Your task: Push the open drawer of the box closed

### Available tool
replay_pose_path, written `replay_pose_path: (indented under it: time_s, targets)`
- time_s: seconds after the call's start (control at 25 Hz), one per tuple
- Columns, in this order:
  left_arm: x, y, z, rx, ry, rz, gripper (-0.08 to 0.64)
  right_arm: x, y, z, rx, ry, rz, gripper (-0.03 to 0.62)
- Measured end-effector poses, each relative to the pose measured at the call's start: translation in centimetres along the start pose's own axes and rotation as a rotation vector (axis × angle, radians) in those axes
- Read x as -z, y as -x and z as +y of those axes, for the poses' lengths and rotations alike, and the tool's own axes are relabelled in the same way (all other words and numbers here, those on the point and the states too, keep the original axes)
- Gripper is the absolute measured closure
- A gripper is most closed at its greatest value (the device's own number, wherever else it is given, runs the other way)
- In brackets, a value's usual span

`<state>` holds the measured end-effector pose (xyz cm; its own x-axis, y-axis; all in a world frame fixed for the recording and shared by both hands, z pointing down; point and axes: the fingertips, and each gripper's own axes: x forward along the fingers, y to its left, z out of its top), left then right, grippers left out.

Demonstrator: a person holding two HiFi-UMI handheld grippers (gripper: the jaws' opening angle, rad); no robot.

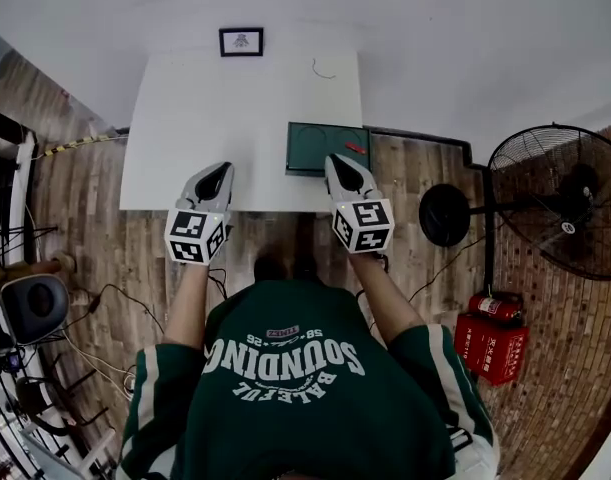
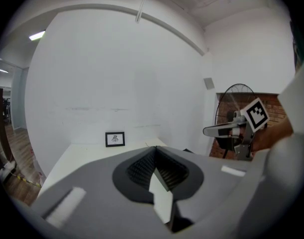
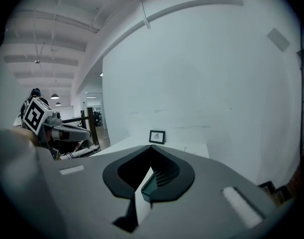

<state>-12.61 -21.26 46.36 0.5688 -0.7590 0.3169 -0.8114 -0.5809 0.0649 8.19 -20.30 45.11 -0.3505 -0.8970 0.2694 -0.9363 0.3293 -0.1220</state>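
A dark green box [image 1: 320,146] lies flat at the white table's [image 1: 215,108] front right edge, with a small red piece [image 1: 355,148] on its right side. I cannot tell its drawer from the rest of it. My right gripper [image 1: 342,166] is shut and empty, its tip over the box's front right part. A sliver of the green box [image 3: 148,188] shows under the shut right gripper [image 3: 151,152]. My left gripper [image 1: 217,175] is shut and empty over the table's front edge, well left of the box. In its own view the left gripper [image 2: 155,152] points at the wall.
A small framed picture [image 1: 241,42] stands at the table's far edge against the white wall. A black standing fan [image 1: 565,198] and red extinguishers [image 1: 493,340] are on the wooden floor to the right. A chair [image 1: 30,306] and cables lie to the left.
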Motion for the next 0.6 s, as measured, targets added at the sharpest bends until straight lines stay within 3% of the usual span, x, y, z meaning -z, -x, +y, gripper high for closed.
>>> replay_pose_path:
  time_s: [0.6]
  targets:
    - [-0.36, 0.28, 0.1, 0.0, -0.014, -0.002, 0.508, 0.41, 0.92, 0.26, 0.001, -0.002, -0.003, 0.591]
